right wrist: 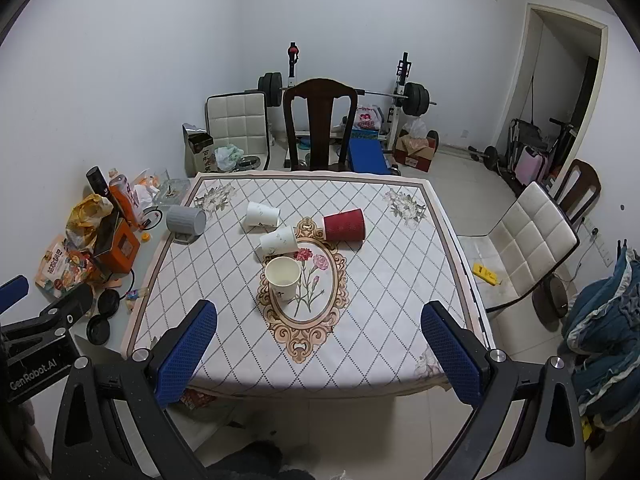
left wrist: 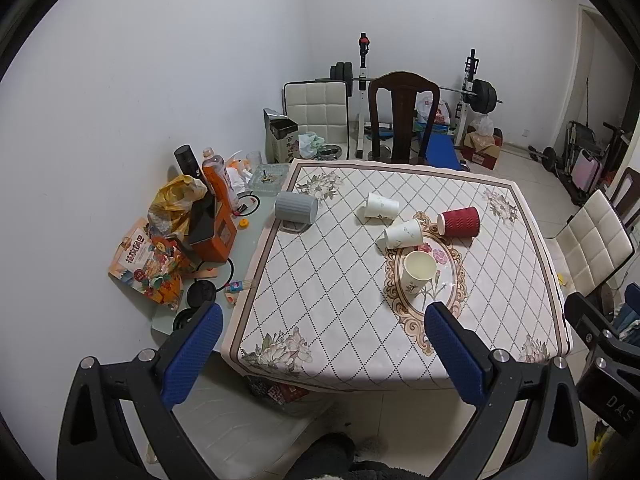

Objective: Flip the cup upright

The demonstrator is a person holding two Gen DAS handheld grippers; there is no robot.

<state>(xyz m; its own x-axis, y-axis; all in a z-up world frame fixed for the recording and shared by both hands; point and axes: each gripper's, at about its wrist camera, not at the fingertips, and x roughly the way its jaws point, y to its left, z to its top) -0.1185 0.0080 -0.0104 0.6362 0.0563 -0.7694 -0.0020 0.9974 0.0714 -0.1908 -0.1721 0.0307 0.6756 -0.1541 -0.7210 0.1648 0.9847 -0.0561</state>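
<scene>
Several cups lie on the patterned tablecloth (left wrist: 320, 300) (right wrist: 380, 300). A red ribbed cup (left wrist: 459, 221) (right wrist: 345, 225) lies on its side. Two white paper cups (left wrist: 381, 205) (left wrist: 403, 234) (right wrist: 262, 214) (right wrist: 279, 241) lie on their sides. A cream paper cup (left wrist: 418, 272) (right wrist: 283, 278) stands upright at the oval flower motif. A grey ribbed mug (left wrist: 296, 209) (right wrist: 186, 220) lies on its side at the left edge. My left gripper (left wrist: 324, 340) and right gripper (right wrist: 320, 340) are both open and empty, held above the table's near edge, well short of the cups.
Snack bags, an orange box (left wrist: 212, 232) (right wrist: 120, 246), bottles and lids crowd the glass side surface at the left. A dark wooden chair (left wrist: 402, 116) (right wrist: 318, 120) stands behind the table, a white padded chair (left wrist: 592, 244) (right wrist: 528, 240) at the right. Barbell rack stands by the far wall.
</scene>
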